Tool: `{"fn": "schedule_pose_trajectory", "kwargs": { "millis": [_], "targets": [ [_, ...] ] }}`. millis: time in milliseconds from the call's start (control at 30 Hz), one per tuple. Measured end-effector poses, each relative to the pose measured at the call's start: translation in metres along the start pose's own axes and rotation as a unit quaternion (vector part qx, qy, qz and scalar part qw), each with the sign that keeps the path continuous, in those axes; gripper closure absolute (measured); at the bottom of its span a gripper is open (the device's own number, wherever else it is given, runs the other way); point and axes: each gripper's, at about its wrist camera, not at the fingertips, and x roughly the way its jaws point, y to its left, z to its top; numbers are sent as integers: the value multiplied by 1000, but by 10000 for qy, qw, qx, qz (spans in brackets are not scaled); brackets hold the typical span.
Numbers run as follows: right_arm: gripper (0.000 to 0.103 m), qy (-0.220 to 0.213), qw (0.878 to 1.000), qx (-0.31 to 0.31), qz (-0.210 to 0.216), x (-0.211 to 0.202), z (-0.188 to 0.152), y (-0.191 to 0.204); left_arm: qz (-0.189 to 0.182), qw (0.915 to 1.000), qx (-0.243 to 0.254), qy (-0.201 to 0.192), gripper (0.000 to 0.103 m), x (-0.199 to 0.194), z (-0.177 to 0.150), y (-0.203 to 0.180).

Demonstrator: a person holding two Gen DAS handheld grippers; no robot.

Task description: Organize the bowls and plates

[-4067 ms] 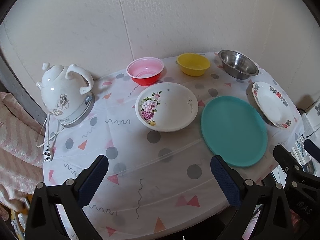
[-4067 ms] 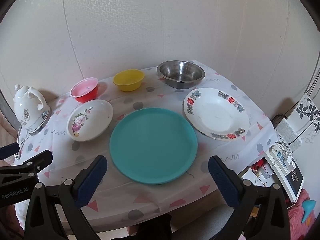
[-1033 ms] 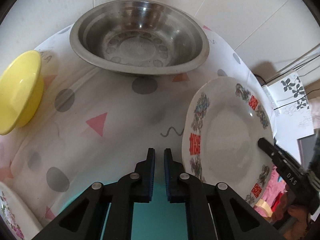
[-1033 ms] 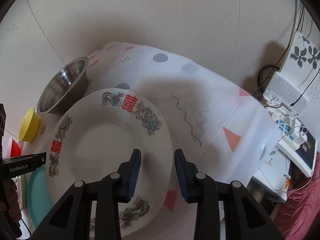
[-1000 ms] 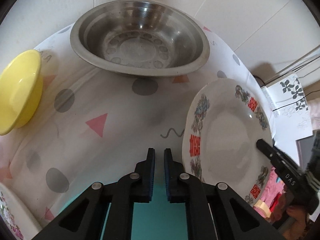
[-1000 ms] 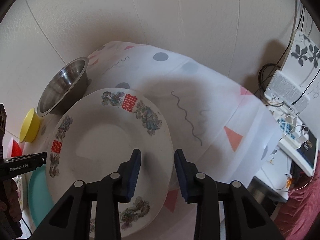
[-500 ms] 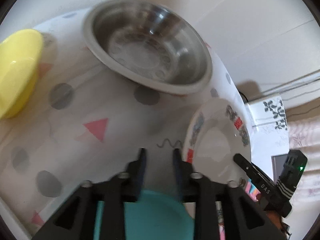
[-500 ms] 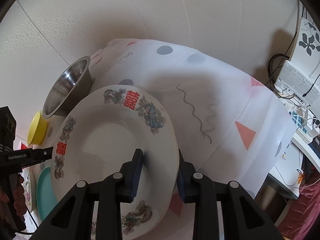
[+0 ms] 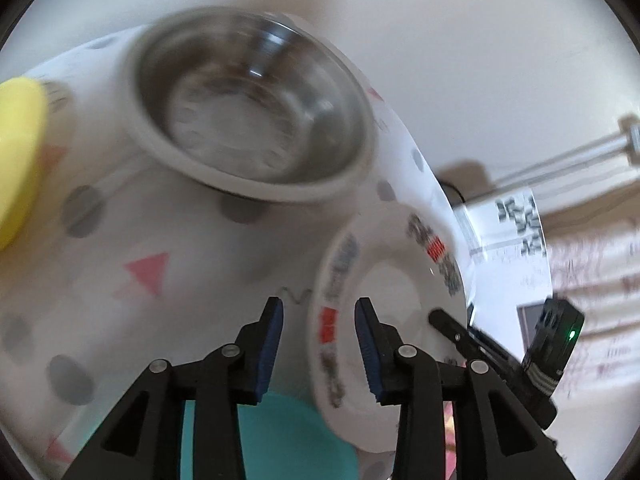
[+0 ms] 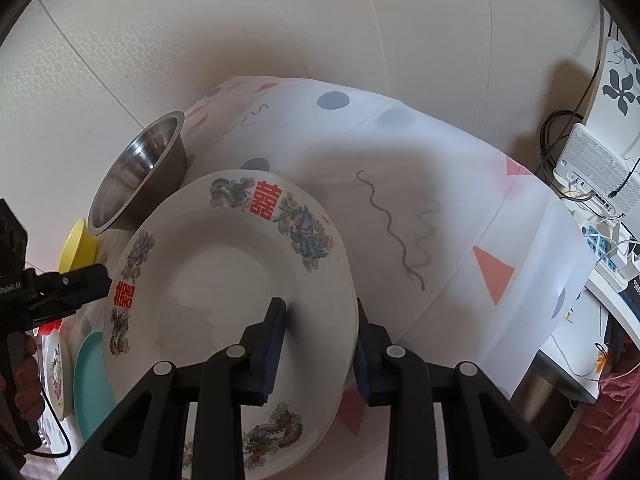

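Right wrist view: my right gripper point(image 10: 318, 320) now pinches the near rim of the plate point(image 10: 208, 280), one pad on the inner face and the other under the outer edge. A second ago the jaws only straddled that rim with slack; now they have closed in and the plate is tilted up, its far edge raised toward the steel bowl point(image 10: 136, 172). I read that as the lift having begun, so the plate can go onto the teal plate point(image 10: 90, 380) lying to its left on the counter point(image 10: 440, 208).

In the left wrist view, my left gripper point(image 9: 319, 344) has gone from nearly closed to a moderate gap and holds nothing; it hovers with the plate's left rim point(image 9: 332, 320) showing between its pads. That frame is smeared by motion, so I cannot tell whether it touches the rim.

The plate is white, wide-rimmed and shallow, with red double-happiness characters and dragon-and-phoenix motifs around the border. It looks glazed and slick, so a one-sided rim pinch may slip. The yellow bowl point(image 10: 76, 248) sits beyond.
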Motion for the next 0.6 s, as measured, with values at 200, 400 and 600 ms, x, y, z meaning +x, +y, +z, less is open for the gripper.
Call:
{"fn": "schedule_pose_trajectory", "kwargs": {
  "millis": [200,400,600],
  "targets": [
    [74,-24,9999,113,114,-1,-1,-4,274,9987,402,133,75,23,-3,-17],
    [74,-44,9999,98,132,-2,-2,-4,486,9970,589,151,82,27,-3,-18],
    [74,-60,9998,10,170,-2,-1,-4,487,9962,724,61,82,28,-6,-19]
  ]
}}
